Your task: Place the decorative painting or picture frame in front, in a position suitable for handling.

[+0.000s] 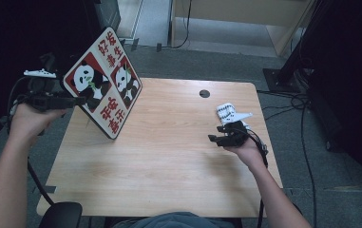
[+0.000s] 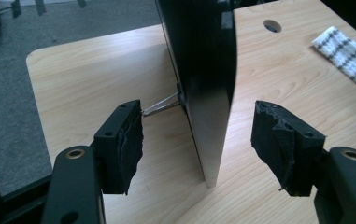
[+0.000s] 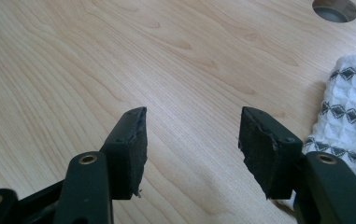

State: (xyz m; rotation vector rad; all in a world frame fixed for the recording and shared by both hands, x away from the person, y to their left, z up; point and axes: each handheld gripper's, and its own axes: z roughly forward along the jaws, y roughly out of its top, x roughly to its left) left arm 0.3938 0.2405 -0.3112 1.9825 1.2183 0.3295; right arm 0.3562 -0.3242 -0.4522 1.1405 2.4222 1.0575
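The left gripper (image 2: 196, 144) sat wide open astride the edge of the panda sign (image 1: 103, 80), propped tilted at the table's (image 1: 169, 156) far-left corner — stiff, light, probably slick, best pinched at that edge — while the right gripper (image 3: 192, 144) hovered open, empty.

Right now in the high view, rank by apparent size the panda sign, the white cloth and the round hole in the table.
1. Panda sign, largest by far, though it stands tilted.
2. White cloth, partly behind the right tool.
3. Round hole, smallest.
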